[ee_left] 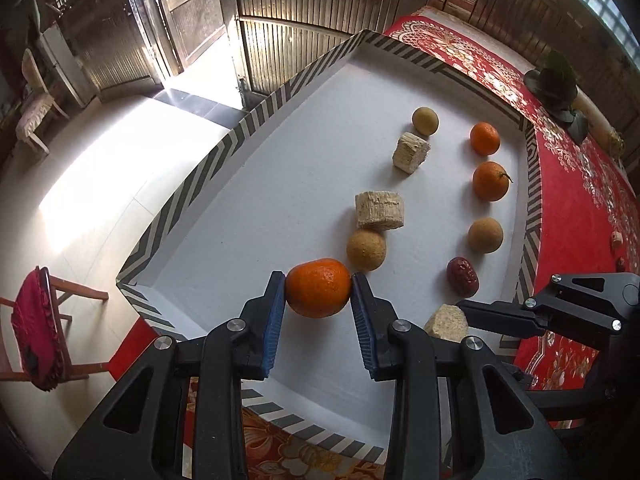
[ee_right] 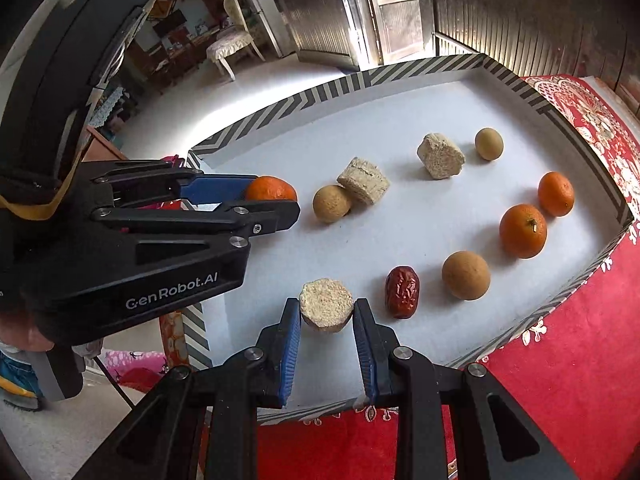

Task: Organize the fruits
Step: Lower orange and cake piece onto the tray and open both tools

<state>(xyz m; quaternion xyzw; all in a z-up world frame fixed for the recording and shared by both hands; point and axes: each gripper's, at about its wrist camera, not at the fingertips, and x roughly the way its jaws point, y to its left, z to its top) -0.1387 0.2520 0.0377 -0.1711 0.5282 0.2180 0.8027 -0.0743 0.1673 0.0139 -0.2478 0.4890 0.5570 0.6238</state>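
A white tray [ee_left: 280,184] with a striped rim holds fruits in two rows. My left gripper [ee_left: 319,292] is shut on an orange mandarin [ee_left: 318,287] at the near end of the left row; it also shows in the right wrist view [ee_right: 269,189]. My right gripper [ee_right: 327,309] is shut on a beige round cake piece [ee_right: 326,310], seen in the left wrist view [ee_left: 446,322] too. Beside it lie a red date [ee_right: 402,291], a brown longan [ee_right: 465,275] and two mandarins [ee_right: 522,231] [ee_right: 555,193].
The left row has a longan [ee_right: 331,203], two beige cake pieces [ee_right: 363,181] [ee_right: 440,156] and a small longan [ee_right: 488,143]. The tray sits on a red patterned cloth [ee_right: 560,360]. A chair with a red cushion [ee_left: 34,320] stands on the floor to the left.
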